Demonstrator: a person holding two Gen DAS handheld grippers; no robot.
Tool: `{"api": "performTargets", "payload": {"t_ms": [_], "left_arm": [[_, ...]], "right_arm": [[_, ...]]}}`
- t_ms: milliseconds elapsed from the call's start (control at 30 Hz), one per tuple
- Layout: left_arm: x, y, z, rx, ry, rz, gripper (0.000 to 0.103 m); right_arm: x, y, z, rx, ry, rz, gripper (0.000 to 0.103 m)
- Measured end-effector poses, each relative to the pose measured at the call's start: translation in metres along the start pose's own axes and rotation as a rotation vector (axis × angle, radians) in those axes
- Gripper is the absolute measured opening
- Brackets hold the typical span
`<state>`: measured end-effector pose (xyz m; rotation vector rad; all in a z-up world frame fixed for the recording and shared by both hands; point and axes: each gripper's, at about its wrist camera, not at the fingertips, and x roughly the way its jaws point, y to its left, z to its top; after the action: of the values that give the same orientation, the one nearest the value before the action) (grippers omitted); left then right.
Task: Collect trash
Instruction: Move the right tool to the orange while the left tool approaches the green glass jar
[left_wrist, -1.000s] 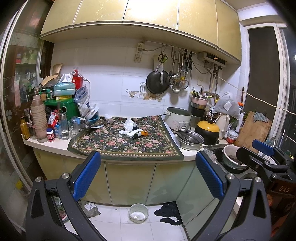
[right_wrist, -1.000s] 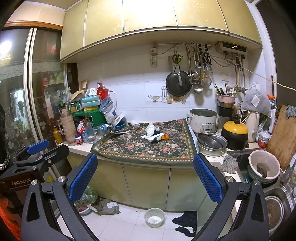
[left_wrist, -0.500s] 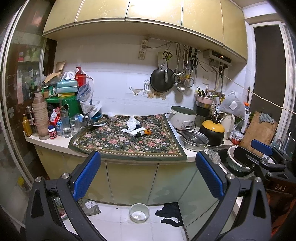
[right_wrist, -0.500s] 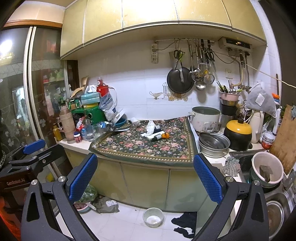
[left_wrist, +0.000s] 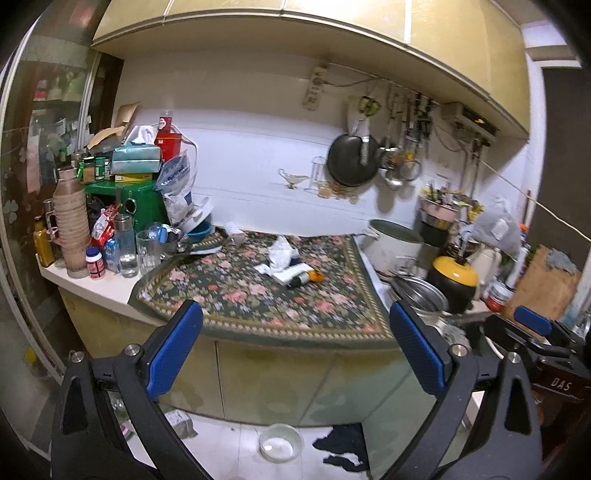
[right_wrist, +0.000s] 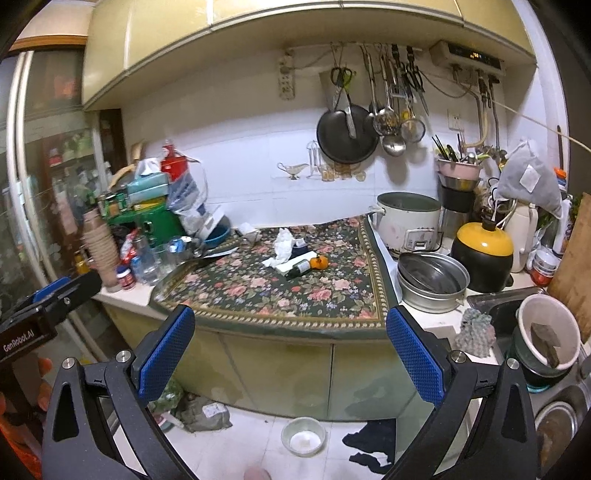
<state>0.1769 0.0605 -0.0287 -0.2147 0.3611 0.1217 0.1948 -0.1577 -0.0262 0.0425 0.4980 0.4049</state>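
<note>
Trash lies mid-counter on a floral cloth (left_wrist: 236, 295): a crumpled white tissue (left_wrist: 279, 252), a flat white packet (left_wrist: 291, 274), a small dark bottle (left_wrist: 298, 281) and an orange fruit (left_wrist: 316, 275). The same pile shows in the right wrist view: tissue (right_wrist: 283, 240), bottle (right_wrist: 299, 268), orange fruit (right_wrist: 319, 261). My left gripper (left_wrist: 295, 343) is open and empty, well short of the counter. My right gripper (right_wrist: 290, 343) is open and empty, also short of the counter edge. Each gripper appears at the other view's side.
Left of the cloth stand a stack of cups (left_wrist: 72, 225), glasses, jars and a green box (left_wrist: 138, 206). Right stand a rice cooker (right_wrist: 410, 221), steel bowl (right_wrist: 430, 280), black-and-yellow pot (right_wrist: 482, 254) and the sink (right_wrist: 509, 310). A bowl (right_wrist: 303, 435) and dark rag lie on the floor.
Both grippers have moved closer to the counter; the floral cloth and trash pile look larger. Both stay open and empty.
</note>
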Motion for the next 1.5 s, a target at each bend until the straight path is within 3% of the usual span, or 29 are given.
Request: {"api": "performTargets", "payload": {"t_ms": [333, 500, 767, 1067, 1267, 1433, 1500], "left_arm": [[0.162, 0.061, 0.064, 0.016, 0.113, -0.030, 0.095], [0.236, 0.077, 0.075, 0.054, 0.177, -0.047, 0.095], [0.365, 0.087, 0.068, 0.029, 0.340, -0.055, 0.095], [0.470, 0.079, 0.054, -0.002, 0.451, 0.014, 0.095], [0.528, 0.062, 0.041, -0.041, 0.521, 0.066, 0.095], [0.569, 0.044, 0.023, -0.059, 0.577, 0.107, 0.094], [0.583, 0.038, 0.015, -0.062, 0.602, 0.112, 0.092]], "right_arm": [[0.115, 0.008, 0.050, 0.054, 0.041, -0.101, 0.103], [0.168, 0.009, 0.067, 0.077, 0.051, -0.146, 0.103], [0.271, -0.009, 0.078, 0.083, 0.156, -0.176, 0.103], [0.400, -0.064, 0.073, 0.077, 0.343, -0.090, 0.102], [0.490, -0.102, 0.074, 0.074, 0.494, 0.019, 0.096], [0.554, -0.116, 0.062, 0.074, 0.620, 0.106, 0.080], [0.572, -0.119, 0.056, 0.084, 0.665, 0.141, 0.078]]}}
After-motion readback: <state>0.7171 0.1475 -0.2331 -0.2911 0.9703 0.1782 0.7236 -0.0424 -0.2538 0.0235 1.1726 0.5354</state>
